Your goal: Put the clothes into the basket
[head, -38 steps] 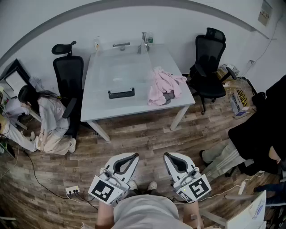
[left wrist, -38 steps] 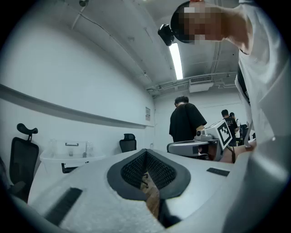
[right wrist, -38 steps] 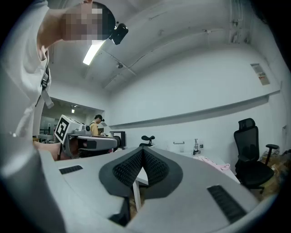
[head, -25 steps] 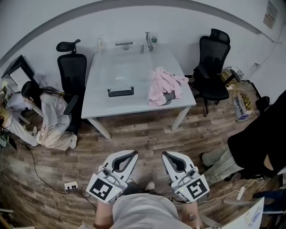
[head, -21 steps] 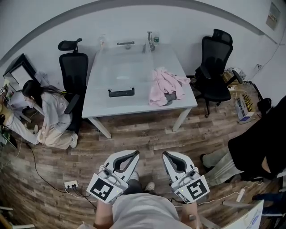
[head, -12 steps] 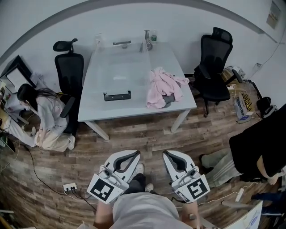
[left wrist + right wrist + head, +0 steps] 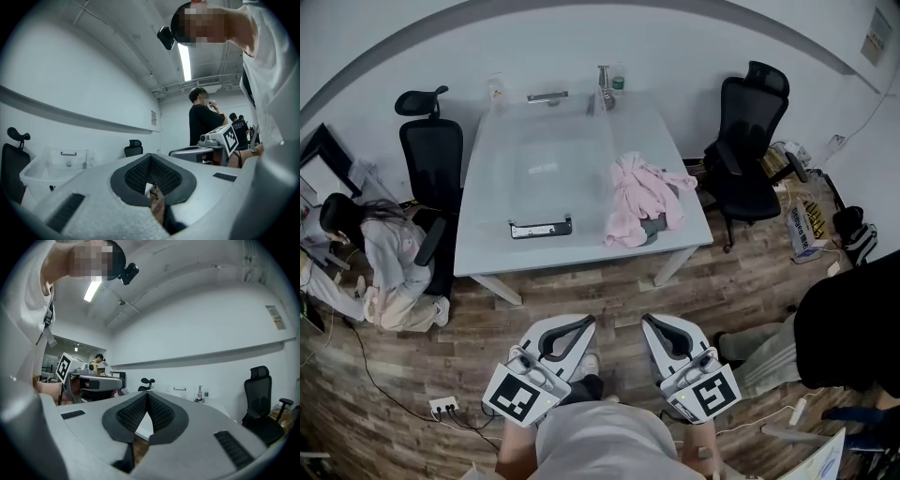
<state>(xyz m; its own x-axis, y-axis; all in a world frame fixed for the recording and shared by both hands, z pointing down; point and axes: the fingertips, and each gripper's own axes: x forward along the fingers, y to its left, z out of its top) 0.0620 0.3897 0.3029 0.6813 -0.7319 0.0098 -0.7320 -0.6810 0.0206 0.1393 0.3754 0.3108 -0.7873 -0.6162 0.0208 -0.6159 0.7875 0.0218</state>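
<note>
Well ahead of both grippers, on the white table (image 7: pixel 664 131), lies a heap of pink clothes (image 7: pixel 637 197), ahead of the right gripper (image 7: pixel 649 322) and well apart from it. The clear basket (image 7: pixel 541 228) stands just beside the heap, ahead of the left gripper (image 7: pixel 584 322). Both grippers are held level, side by side, each with its jaws together and nothing between them. The clothes look soft, light and floppy. They would likely crumple under the pads and trail loose sleeves when lifted. A pinch deep into the bunched middle of the heap, perhaps with the other gripper on a hanging edge, seems the surest hold.
</note>
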